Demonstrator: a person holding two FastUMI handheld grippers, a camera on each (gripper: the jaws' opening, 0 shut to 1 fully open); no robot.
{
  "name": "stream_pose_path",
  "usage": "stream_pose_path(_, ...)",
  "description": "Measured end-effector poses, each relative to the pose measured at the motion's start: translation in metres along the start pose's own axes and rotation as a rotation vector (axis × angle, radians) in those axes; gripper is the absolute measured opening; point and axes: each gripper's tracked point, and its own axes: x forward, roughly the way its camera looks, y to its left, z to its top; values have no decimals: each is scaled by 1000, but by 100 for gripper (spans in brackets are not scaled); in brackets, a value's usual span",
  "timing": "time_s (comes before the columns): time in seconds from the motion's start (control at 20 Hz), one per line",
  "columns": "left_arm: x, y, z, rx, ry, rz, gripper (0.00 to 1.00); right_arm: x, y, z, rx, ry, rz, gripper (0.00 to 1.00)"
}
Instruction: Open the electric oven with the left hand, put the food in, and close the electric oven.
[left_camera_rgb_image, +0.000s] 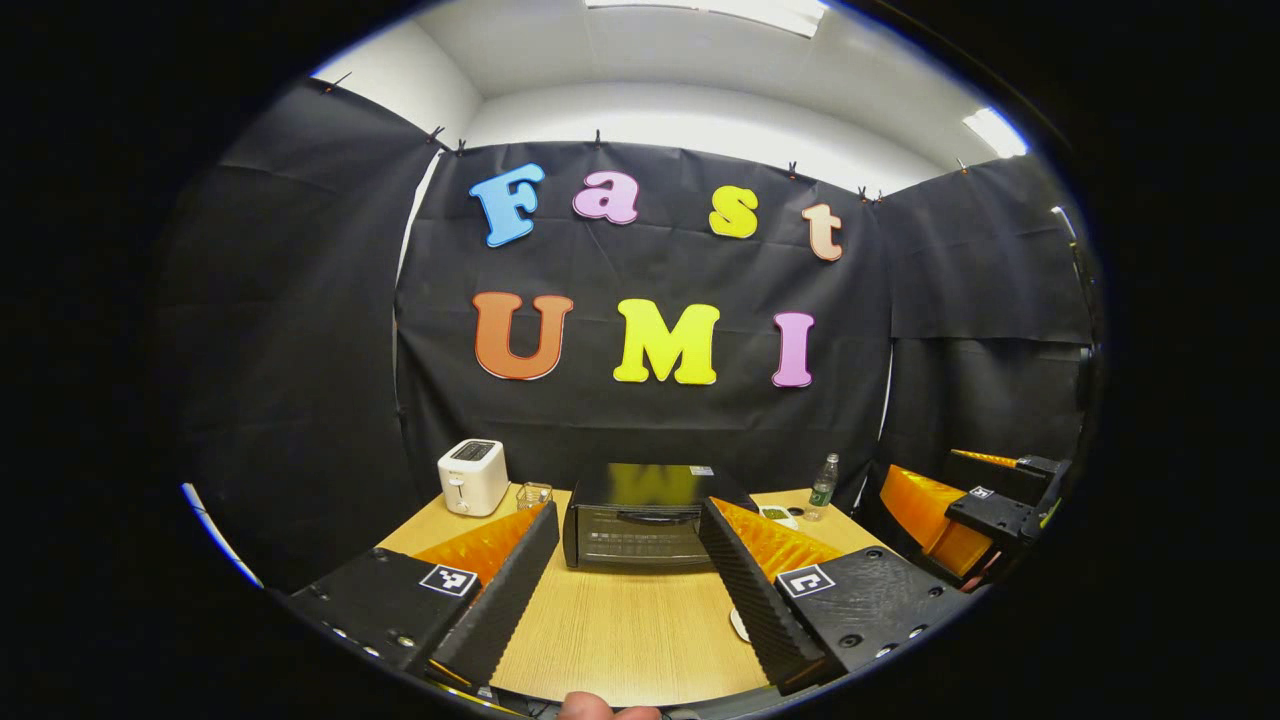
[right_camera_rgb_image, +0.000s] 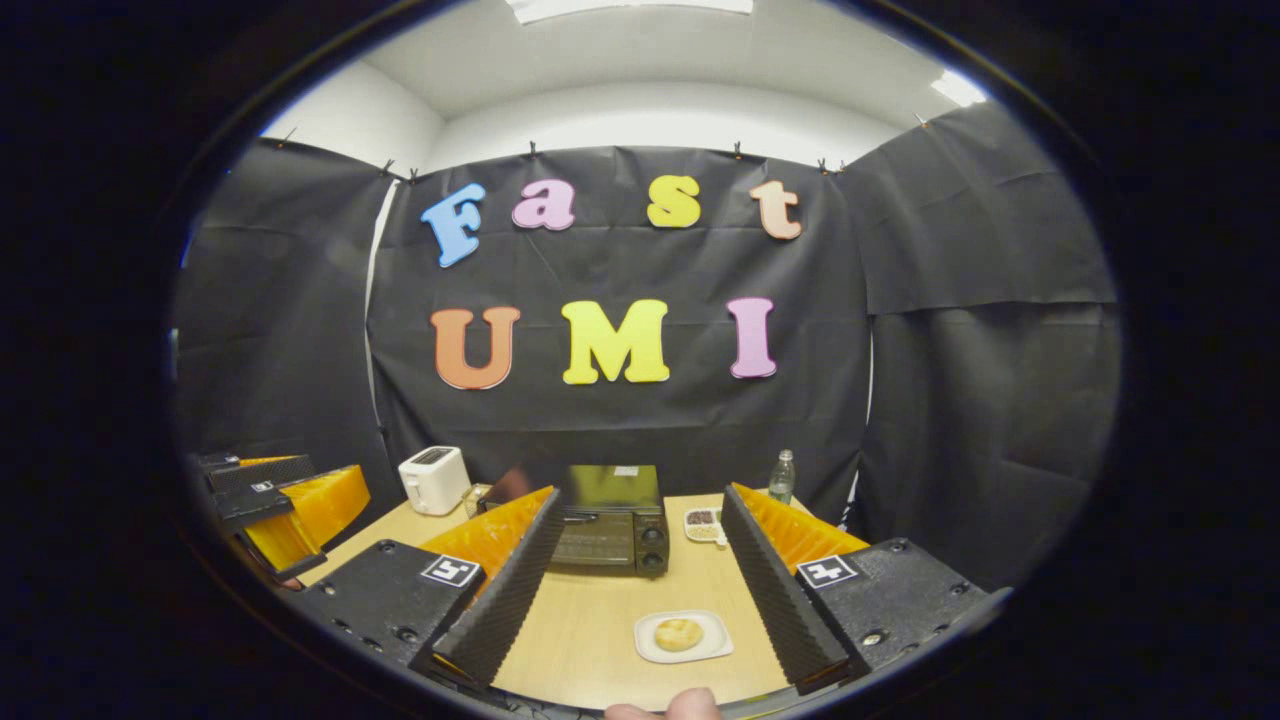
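The black electric oven (left_camera_rgb_image: 640, 515) stands at the back of the wooden table (left_camera_rgb_image: 620, 630), its glass door closed. My left gripper (left_camera_rgb_image: 628, 520) hangs open in front of it, aimed at the door, well short of it. In the right gripper view the oven (right_camera_rgb_image: 605, 520) is back left of centre. A round bun (right_camera_rgb_image: 678, 633) lies on a small white plate (right_camera_rgb_image: 683, 637) near the table's front. My right gripper (right_camera_rgb_image: 637, 505) is open above the table, the plate between and below its fingers. The other gripper (right_camera_rgb_image: 290, 505) appears at the far left there.
A white toaster (left_camera_rgb_image: 472, 476) and a small glass (left_camera_rgb_image: 534, 494) stand left of the oven. To its right are a plastic bottle (left_camera_rgb_image: 823, 482) and a small dish (right_camera_rgb_image: 703, 523) of food. The right gripper (left_camera_rgb_image: 960, 510) shows at the right edge. Black cloth walls surround the table.
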Motion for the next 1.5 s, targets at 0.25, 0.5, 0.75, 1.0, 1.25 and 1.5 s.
stream_pose_path(0.25, 18, -8, -7, -4, 23, -2, 93, 14, -13, -1, -9, 8, -3, 100)
stream_pose_path(0.5, 71, -18, -33, 7, 73, -19, 93, 33, -50, -12, -1, 39, -48, 99)
stream_pose_path(0.75, 159, -37, -63, 36, 116, -57, 93, 56, -105, -23, -14, 79, -123, 100)
stream_pose_path(1.0, 247, -51, -101, 49, 177, -77, 93, 79, -148, -35, -19, 122, -189, 100)
stream_pose_path(1.25, 309, -42, -146, 36, 256, -39, 94, 97, -171, -56, -15, 184, -224, 100)
stream_pose_path(1.5, 322, -33, -174, 36, 324, -3, 94, 108, -171, -66, -9, 216, -222, 100)
